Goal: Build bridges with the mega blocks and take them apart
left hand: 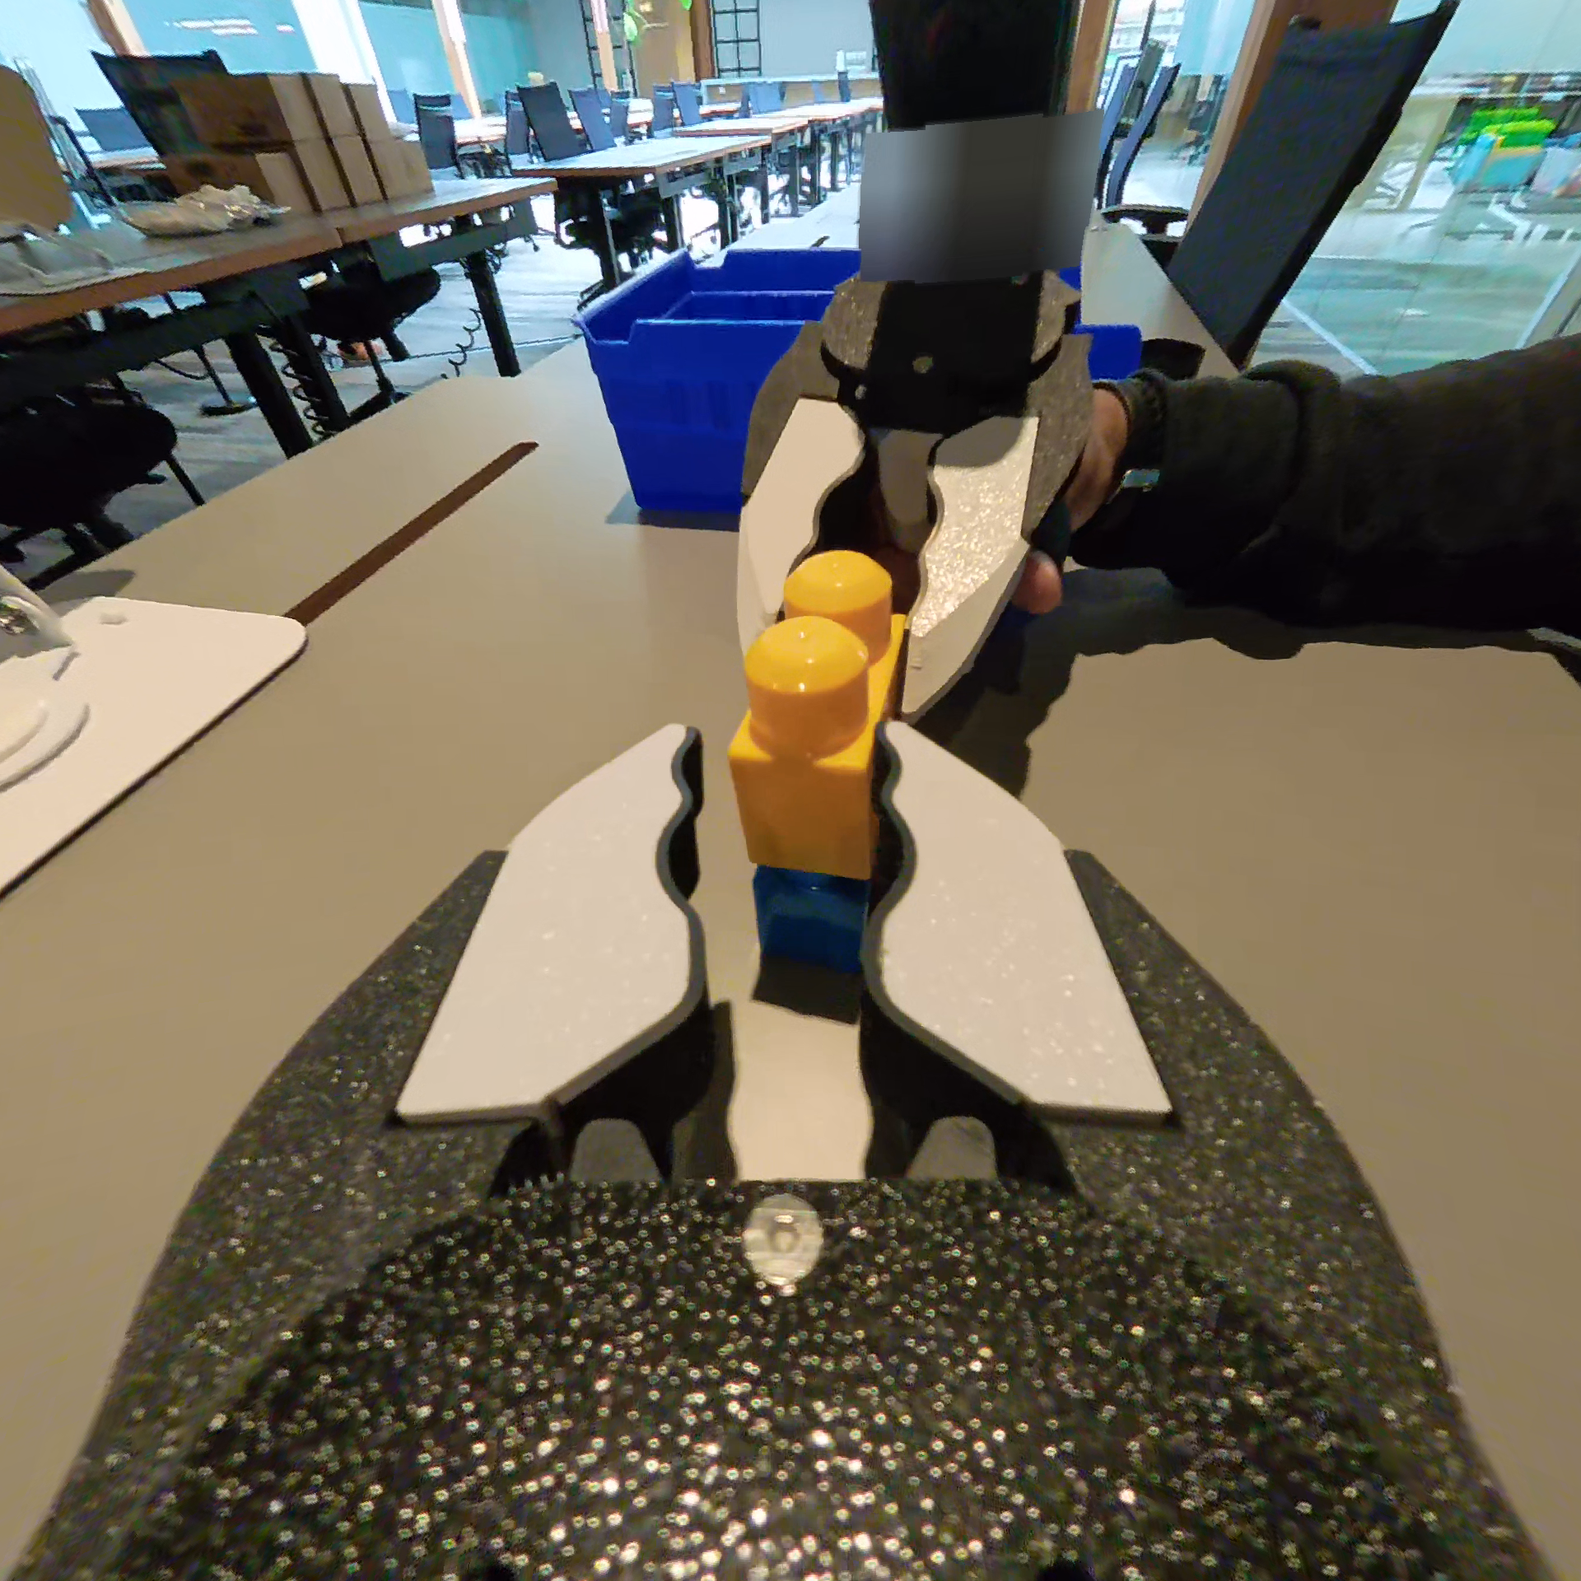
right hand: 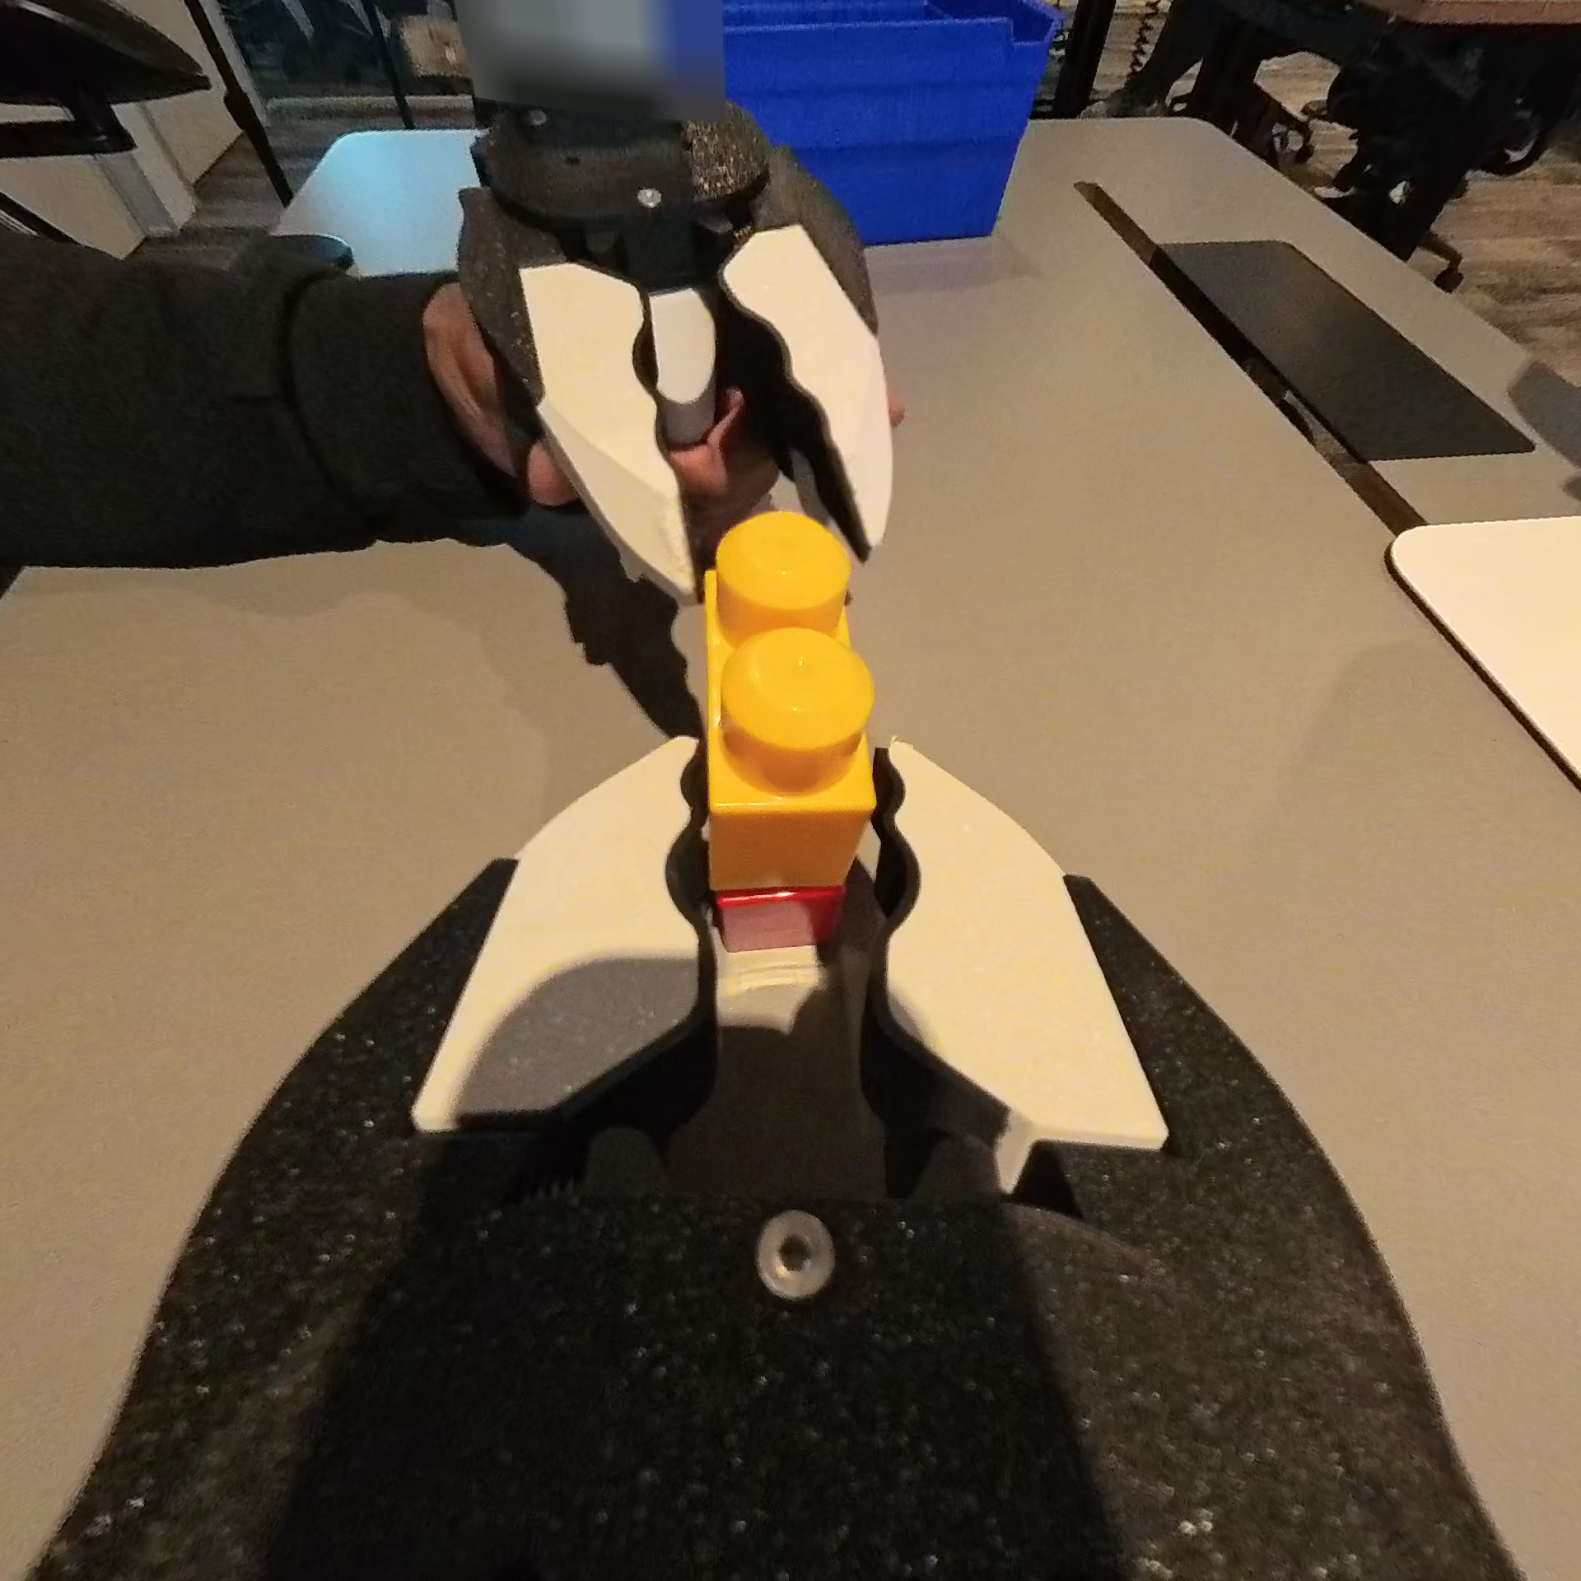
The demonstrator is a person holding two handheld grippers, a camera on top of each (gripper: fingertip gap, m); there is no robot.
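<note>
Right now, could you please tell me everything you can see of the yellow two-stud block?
The glossy yellow plastic two-stud block sits upright with two round-topped studs in a row. It spans a blue block under one end and a red block under the other, bridge-like, above the grey table. The left gripper flanks the blue end and the right gripper the red end; firm contact is unclear.

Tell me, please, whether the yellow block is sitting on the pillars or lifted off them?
Sitting on them: the yellow block rests directly on the blue block at one end and the red block at the other, no gap showing.
</note>
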